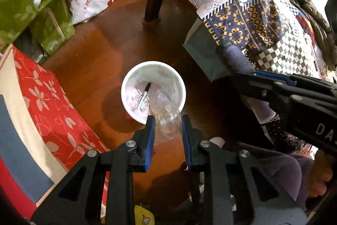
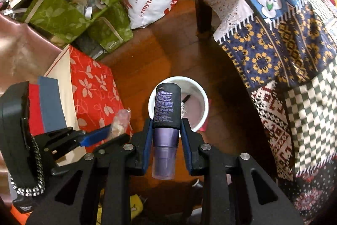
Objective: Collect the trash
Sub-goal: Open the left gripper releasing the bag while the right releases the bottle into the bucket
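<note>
Left gripper [image 1: 167, 127]: closed on a crumpled clear plastic wrapper [image 1: 167, 117], held just above the near rim of the white bin [image 1: 182, 85].

Bin stands on the wood floor [image 1: 118, 39], between the red floral box [image 1: 52, 102] and the patchwork-draped table [image 1: 248, 14]. Already in the bin: a black-capped pen [image 1: 144, 96] and a bit of white scrap on a pinkish liner.

Right gripper [image 2: 165, 129]: clamped on a purple and black bottle [image 2: 166, 111], upright, its black end over the bin mouth.

Progress, as I judge it: part done. Some trash is in; both held items remain unreleased. Other litter beyond these, cannot tell.
</note>
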